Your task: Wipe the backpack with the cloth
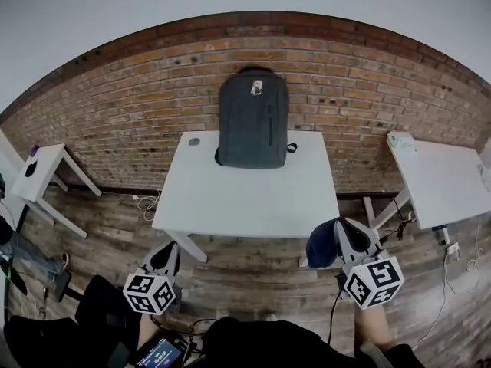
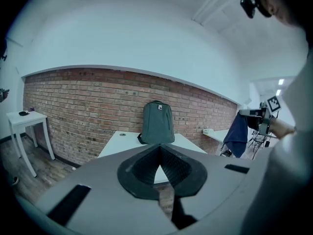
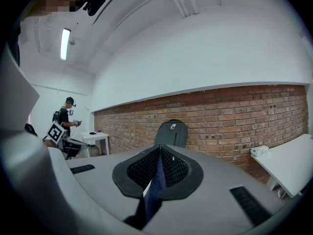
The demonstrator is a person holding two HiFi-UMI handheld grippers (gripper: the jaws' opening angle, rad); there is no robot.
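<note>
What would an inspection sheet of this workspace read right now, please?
Surface: white table, holding the backpack and a small round fitting near its back left corner.
Job's things: grey backpack upright against the brick wall; dark blue cloth hanging from the right gripper.
Clutter: nothing seen.
Grippers: left gripper shut, empty; right gripper shut on the cloth; both short of the table.
Cables: loose cables on the floor by the table's left leg.
Surroundings: brick wall, wooden floor, white side tables left and right.
</note>
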